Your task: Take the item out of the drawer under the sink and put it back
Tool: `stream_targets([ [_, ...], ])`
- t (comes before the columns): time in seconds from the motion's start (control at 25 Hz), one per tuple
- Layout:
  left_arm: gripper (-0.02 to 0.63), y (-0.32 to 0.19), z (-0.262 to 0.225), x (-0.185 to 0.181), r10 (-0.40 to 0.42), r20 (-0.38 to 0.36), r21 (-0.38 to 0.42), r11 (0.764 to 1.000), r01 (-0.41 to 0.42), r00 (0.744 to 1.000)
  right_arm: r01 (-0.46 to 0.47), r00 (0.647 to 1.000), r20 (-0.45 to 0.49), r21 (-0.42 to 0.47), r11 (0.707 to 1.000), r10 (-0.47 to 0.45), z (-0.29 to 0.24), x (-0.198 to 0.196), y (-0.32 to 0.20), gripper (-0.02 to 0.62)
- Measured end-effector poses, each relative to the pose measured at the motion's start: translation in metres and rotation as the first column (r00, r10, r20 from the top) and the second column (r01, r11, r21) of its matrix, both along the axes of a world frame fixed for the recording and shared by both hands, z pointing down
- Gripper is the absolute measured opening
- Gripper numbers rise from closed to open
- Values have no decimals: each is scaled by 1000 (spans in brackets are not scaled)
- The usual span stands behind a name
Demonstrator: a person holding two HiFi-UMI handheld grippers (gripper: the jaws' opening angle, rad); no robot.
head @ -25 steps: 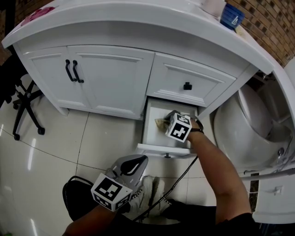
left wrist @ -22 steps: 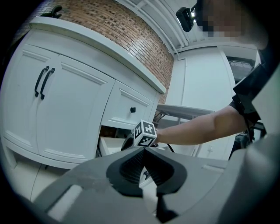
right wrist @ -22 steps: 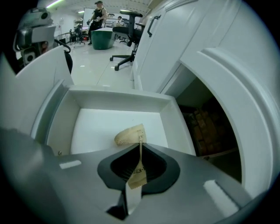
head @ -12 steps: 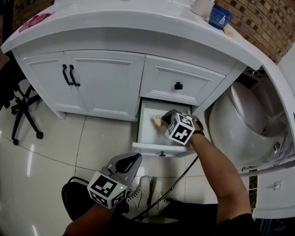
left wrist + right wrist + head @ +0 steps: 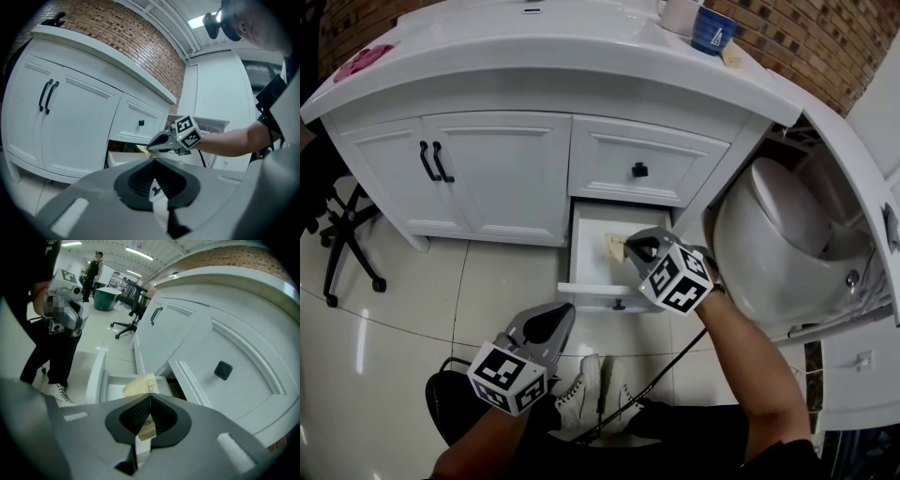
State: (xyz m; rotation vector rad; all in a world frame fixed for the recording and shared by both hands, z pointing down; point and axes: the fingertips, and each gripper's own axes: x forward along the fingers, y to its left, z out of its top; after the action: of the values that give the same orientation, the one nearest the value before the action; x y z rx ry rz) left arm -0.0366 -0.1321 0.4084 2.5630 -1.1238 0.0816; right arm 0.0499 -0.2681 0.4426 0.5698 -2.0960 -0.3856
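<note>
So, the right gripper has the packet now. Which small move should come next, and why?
Probably lift the packet a little higher and draw it back toward the person. The right gripper is shut on the packet's edge, and the packet hangs over the inside of the open drawer, so it does not look fully out yet. After that it can go back in.

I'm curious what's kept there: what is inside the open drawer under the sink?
The drawer shows only its bare white floor. The right gripper holds a tan sachet above it and hides the drawer's right side; the drawer's back lies out of sight.
</note>
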Motion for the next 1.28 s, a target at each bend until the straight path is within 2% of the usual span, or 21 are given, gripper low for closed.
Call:
stream_targets([
  [0.2, 6, 2, -7, 3, 1, -2, 16, 1000, -1, 1000, -41, 979, 197, -20, 999, 44, -29, 0, 44, 9],
  [0.28, 6, 3, -9, 5, 6, 1, 22, 1000, -6, 1000, -72, 957, 277, -47, 996, 82, -35, 4, 59, 9],
  [0.36, 6, 4, -11, 7, 9, 4, 26, 1000, -10, 1000, -107, 920, 368, -93, 990, 134, -41, 9, 72, 9],
  [0.44, 6, 5, -14, 9, 14, 5, 34, 999, -14, 1000, -137, 862, 469, -156, 978, 195, -49, 15, 83, 9],
  [0.6, 6, 4, -18, 16, 29, -3, 44, 999, -28, 1000, -164, 707, 636, -277, 947, 309, -65, 28, 103, 9],
  [0.72, 6, 4, -21, 19, 40, -36, 36, 999, -38, 999, -172, 614, 706, -317, 933, 353, -74, 37, 117, 9],
  [0.8, 6, 5, -23, 21, 41, -38, 41, 998, -40, 998, -177, 573, 729, -335, 926, 373, -77, 42, 128, 9],
  [1.16, 6, 7, -21, 21, 35, -23, 42, 999, -34, 999, -189, 527, 752, -350, 917, 396, -70, 48, 150, 9],
  [1.28, 6, 8, -23, 22, 40, -19, 53, 998, -39, 999, -194, 523, 753, -350, 916, 398, -70, 48, 149, 9],
])
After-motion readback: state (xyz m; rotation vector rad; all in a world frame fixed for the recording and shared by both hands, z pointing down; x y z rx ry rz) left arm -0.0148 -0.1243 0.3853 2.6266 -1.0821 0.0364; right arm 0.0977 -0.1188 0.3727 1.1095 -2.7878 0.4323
